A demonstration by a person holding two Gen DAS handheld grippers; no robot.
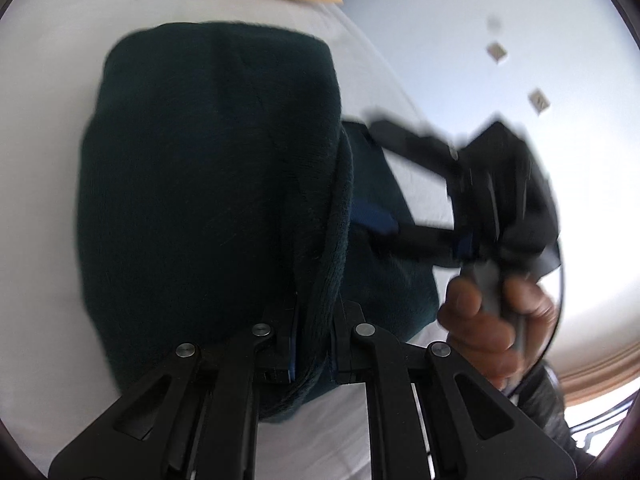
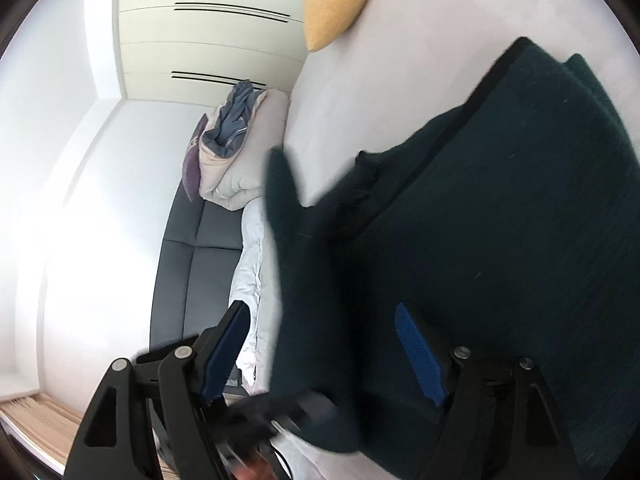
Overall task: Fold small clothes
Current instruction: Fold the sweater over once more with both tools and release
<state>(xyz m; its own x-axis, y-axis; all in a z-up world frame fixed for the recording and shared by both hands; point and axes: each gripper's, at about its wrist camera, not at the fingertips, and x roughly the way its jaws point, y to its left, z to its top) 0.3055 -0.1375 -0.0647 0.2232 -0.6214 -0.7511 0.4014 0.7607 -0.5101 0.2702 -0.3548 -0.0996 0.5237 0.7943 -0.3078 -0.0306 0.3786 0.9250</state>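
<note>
— What kind of place is this?

— It looks like a bedroom in a home. There is a bed with a white sheet (image 2: 384, 92) and a yellow pillow (image 2: 336, 4).

— What else shows it?

— A tall cream wardrobe (image 2: 208, 36) stands by the white wall. A bundle of blankets (image 2: 236, 152) sits on a dark padded headboard (image 2: 192, 256).

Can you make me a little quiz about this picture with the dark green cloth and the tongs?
1. True or false: the left tongs are shut on the dark green garment.
2. Are the right tongs open or shut?
3. What colour is the cushion on the white bed: A yellow, B red, C black?

Key: 1 true. 2 open; cloth hangs between the pads, which do not press on it. 3 A.
</note>
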